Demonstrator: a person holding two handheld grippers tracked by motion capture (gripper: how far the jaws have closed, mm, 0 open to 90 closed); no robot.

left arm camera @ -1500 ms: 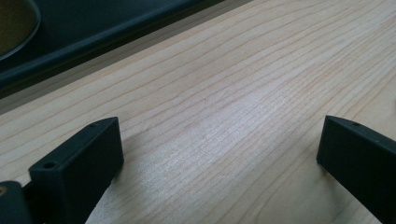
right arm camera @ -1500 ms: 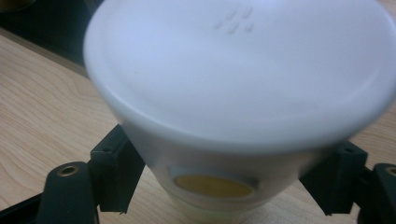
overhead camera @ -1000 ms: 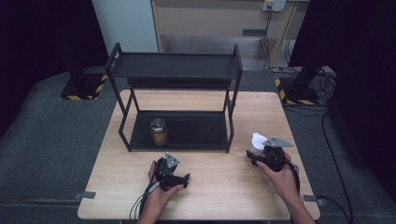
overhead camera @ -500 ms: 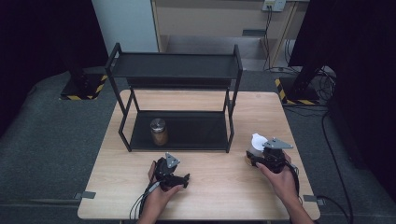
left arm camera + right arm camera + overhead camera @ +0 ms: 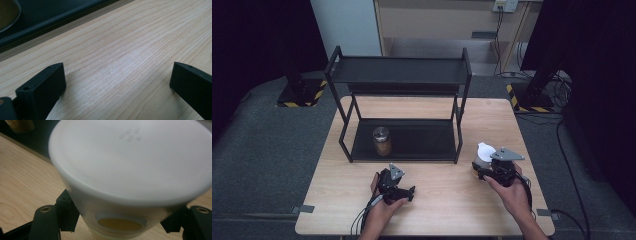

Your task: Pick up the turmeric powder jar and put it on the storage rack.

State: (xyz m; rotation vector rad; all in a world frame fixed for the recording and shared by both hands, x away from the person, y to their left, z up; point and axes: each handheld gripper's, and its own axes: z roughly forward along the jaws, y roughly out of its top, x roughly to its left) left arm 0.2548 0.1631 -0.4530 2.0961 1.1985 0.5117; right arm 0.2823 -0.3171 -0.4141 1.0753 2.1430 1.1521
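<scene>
A white-lidded jar stands near the table's right edge, in front of the rack's right leg. My right gripper is shut on it. In the right gripper view the white lid looms close, and the black jaws press on the pale body with its yellow oval mark from both sides. My left gripper lies low on the wood at the front middle, held in a hand. It is open, and bare wood shows between its jaws in the left gripper view.
A black two-tier rack stands across the back half of the wooden table. A metal-lidded jar with brown contents sits on its lower tier at the left. The rack's front rail runs close ahead of my left gripper.
</scene>
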